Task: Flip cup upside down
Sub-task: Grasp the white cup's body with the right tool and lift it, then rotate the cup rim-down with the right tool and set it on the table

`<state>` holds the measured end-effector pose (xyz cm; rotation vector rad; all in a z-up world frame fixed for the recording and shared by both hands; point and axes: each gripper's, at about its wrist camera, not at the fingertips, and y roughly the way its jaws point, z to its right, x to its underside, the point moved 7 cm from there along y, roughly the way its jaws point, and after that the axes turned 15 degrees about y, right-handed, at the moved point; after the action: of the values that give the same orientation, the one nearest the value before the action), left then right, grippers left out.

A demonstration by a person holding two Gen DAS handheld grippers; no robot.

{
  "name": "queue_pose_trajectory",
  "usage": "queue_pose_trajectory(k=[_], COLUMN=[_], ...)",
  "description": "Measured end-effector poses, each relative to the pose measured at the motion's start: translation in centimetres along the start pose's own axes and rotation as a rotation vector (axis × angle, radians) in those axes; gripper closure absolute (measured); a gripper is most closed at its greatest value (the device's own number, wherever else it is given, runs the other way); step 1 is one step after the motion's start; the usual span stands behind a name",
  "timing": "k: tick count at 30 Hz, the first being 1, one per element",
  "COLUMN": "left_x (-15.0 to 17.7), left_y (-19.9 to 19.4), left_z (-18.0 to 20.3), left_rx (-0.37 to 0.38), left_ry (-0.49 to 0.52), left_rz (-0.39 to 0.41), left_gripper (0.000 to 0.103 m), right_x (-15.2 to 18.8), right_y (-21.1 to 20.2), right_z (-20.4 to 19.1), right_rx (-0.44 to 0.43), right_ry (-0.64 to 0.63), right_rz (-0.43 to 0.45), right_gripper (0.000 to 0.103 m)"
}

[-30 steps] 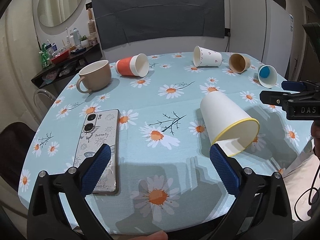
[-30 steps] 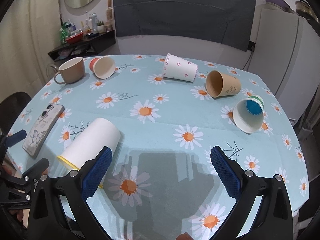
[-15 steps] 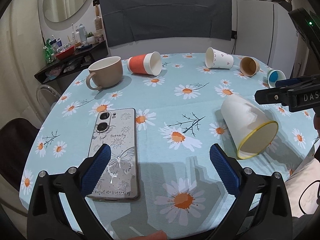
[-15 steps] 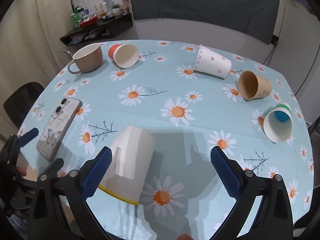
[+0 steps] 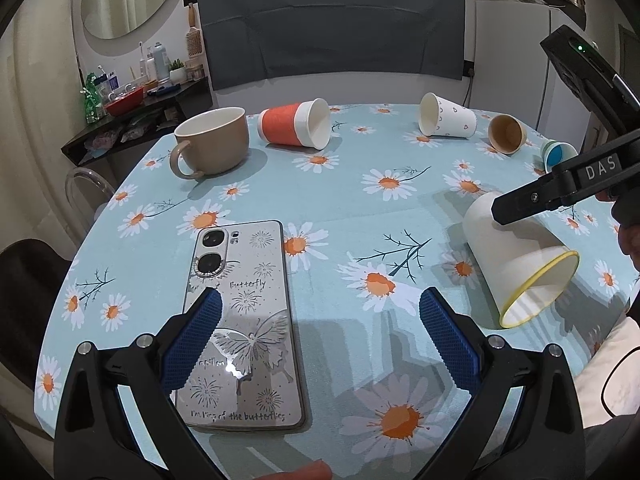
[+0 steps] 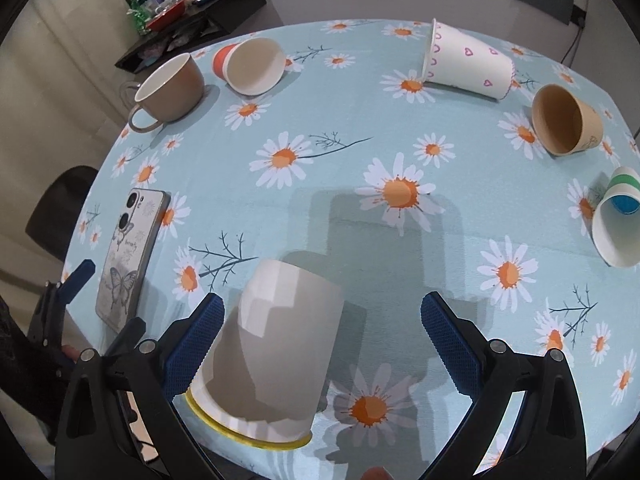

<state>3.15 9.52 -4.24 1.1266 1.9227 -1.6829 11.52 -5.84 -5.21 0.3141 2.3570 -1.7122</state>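
Observation:
A white paper cup with a yellow rim (image 5: 520,264) lies on its side near the table's front right edge, mouth toward me. In the right wrist view the cup (image 6: 276,348) lies between the wide-open jaws of my right gripper (image 6: 320,348), close to the left finger; no pad touches it. The right gripper also shows in the left wrist view (image 5: 560,188), above the cup. My left gripper (image 5: 320,344) is open and empty, low over a phone (image 5: 244,320).
The daisy tablecloth (image 6: 360,152) carries a brown mug (image 5: 212,144), a red cup (image 5: 296,124), a heart-print cup (image 6: 468,64), a tan cup (image 6: 566,122) and a green-banded cup (image 6: 618,224), the paper ones all on their sides. The table edge runs just below both grippers.
My right gripper has moved forward and down over the white cup, which now sits between its jaws. My left gripper has shifted left, over the phone. The cup has not moved.

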Motion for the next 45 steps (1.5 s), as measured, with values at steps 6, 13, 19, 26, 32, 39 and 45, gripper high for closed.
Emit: queue_pose_trajectory(k=[6, 13, 19, 26, 32, 39, 45], left_x=[-0.2, -0.5, -0.9, -1.5, -2.0, -3.2, -4.0], left_y=[0.7, 1.5, 2.1, 2.6, 3.1, 3.8, 4.2], left_z=[0.0, -0.1, -0.2, -0.1, 0.3, 0.9, 1.5], left_rx=[0.033, 0.036, 0.046, 0.044, 0.055, 0.081, 0.046], left_ry=[-0.005, -0.001, -0.002, 0.006, -0.001, -0.026, 0.0], left_rz=[-0.006, -0.018, -0.029, -0.034, -0.048, -0.052, -0.052], left_gripper=[0.006, 0.006, 0.006, 0.006, 0.006, 0.006, 0.006], right_x=[0.0, 0.1, -0.3, -1.8, -4.0, -7.4, -9.7], right_y=[1.4, 2.6, 2.5, 0.3, -1.5, -3.2, -3.7], right_z=[-0.4, -1.6, -1.8, -1.8, -1.0, 0.4, 1.4], right_rx=[-0.062, -0.088, -0.166, -0.181, -0.146, -0.093, -0.002], right_ry=[0.032, -0.004, 0.005, -0.048, -0.104, -0.134, -0.183], right_rz=[-0.121, -0.193, -0.206, -0.113, 0.022, 0.222, 0.46], right_gripper=[0.01, 0.041, 0.045, 0.046, 0.046, 0.046, 0.047])
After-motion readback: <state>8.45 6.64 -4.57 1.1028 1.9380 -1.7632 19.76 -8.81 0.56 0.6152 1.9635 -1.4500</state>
